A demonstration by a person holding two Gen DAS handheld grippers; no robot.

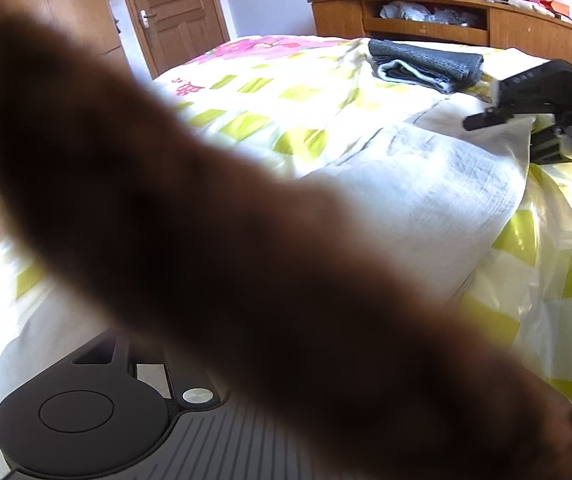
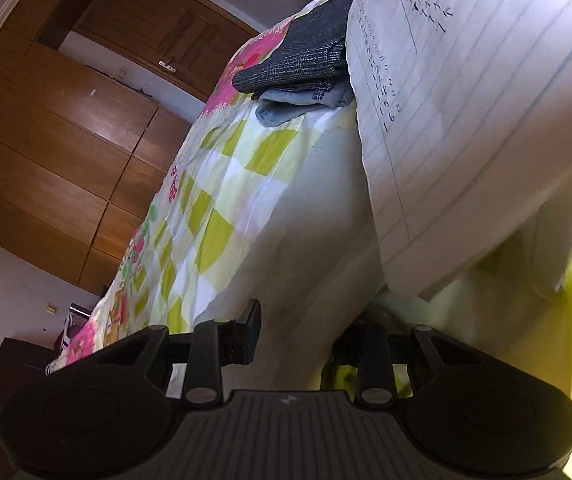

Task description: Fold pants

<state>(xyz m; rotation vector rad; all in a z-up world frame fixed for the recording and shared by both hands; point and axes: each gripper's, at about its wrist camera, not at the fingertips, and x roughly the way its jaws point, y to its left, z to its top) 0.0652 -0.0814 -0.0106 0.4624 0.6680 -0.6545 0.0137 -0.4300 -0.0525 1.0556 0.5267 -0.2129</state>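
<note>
The right tool [image 2: 314,328] has its two fingers apart. Nothing is pinched between them that I can see. It points low along the bed [image 2: 221,184], right at the edge of the white crinkly cloth pants [image 2: 306,220]. The pants lie spread out on the green and white checked quilt [image 2: 213,240].

Just past the right tool, a lined paper sheet with writing [image 2: 466,120] rests on the pants. If the tool shuts here, I think it could grab the paper with the cloth, or tear it. It could also pinch the quilt under the pants, since both are soft and pale. Then the quilt would lift up too, and the fold would come out messy.

The left tool [image 1: 133,364] shows only its black base. A big blurry brown shape [image 1: 225,220] sits right in front of its camera and hides its fingers, so I cannot tell if they are apart or together. With the view blocked like this, that tool could miss the pants or catch only one layer.

Farther up the bed lies a pair of folded grey pants [image 1: 426,64]. A big swing could bump them and undo them.
</note>
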